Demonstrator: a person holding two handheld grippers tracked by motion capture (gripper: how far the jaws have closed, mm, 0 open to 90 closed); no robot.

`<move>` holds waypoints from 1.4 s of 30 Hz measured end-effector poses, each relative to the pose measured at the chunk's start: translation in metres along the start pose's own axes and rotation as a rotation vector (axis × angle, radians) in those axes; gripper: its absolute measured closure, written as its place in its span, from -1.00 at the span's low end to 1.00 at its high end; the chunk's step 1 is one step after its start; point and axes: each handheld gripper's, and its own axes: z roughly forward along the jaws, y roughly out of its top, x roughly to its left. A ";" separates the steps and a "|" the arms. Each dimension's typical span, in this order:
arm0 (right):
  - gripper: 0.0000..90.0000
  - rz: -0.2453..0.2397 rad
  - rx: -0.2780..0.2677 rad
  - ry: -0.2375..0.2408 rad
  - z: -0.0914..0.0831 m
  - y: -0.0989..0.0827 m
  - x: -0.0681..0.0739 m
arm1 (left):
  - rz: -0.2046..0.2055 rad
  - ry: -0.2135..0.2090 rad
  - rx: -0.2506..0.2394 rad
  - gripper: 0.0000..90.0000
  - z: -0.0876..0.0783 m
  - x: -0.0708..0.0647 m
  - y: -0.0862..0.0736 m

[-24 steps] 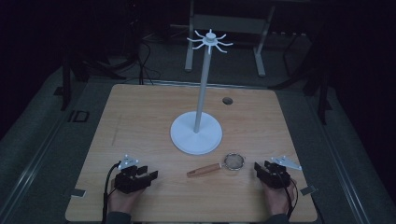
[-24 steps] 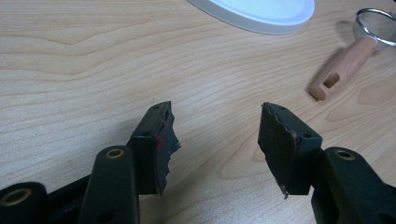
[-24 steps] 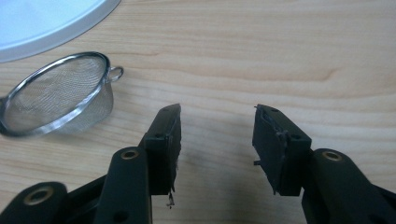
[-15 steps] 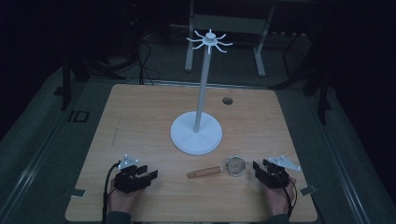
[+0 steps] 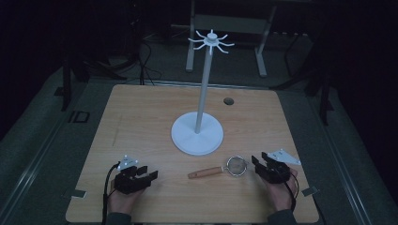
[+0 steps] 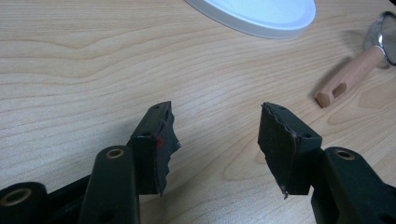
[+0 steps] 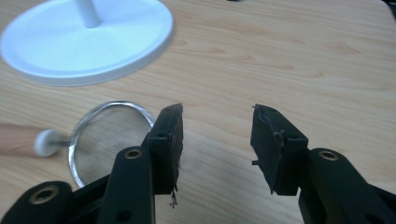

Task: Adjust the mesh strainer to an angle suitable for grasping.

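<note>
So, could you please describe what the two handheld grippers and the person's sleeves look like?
Both the left gripper and the right gripper are black, each with two blocky jaws whose inner pads are ridged and frayed, and brass-coloured rivets at the joints. Each carries a grey three-cornered plate on top and trails a black cable. Dark sleeves cover the forearms.

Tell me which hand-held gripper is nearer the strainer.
Right. The right hand-held gripper sits open just beside the strainer, at its mesh end. The left hand-held gripper rests farther off, beyond the handle end.
</note>
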 end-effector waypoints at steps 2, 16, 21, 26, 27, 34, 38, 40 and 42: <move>0.19 -0.034 -0.003 0.036 0.000 0.003 0.002 | 0.000 -0.001 0.000 0.02 0.000 0.000 0.000; 0.10 -0.141 0.040 0.099 0.003 0.025 0.013 | 0.000 -0.001 -0.003 0.02 -0.001 0.000 0.000; 0.09 -0.163 0.055 0.119 0.005 0.030 0.016 | -0.001 -0.001 -0.002 0.02 0.000 -0.001 0.000; 0.09 -0.190 0.069 0.131 0.009 0.033 0.019 | 0.001 -0.001 -0.002 0.02 0.000 -0.002 0.000; 0.09 -0.197 0.070 0.132 0.009 0.034 0.020 | 0.001 -0.003 0.000 0.02 0.000 -0.002 0.000; 0.08 -0.237 0.076 0.143 0.012 0.040 0.027 | 0.000 -0.004 -0.001 0.02 0.000 -0.002 -0.001; 0.07 -0.259 0.078 0.148 0.015 0.043 0.031 | 0.001 -0.004 0.000 0.02 0.000 -0.002 -0.001; 0.06 -0.270 0.080 0.150 0.017 0.044 0.034 | 0.002 -0.004 0.001 0.02 0.000 -0.002 -0.001; 0.05 -0.286 0.087 0.151 0.019 0.045 0.037 | 0.002 -0.005 0.001 0.02 0.000 -0.002 -0.001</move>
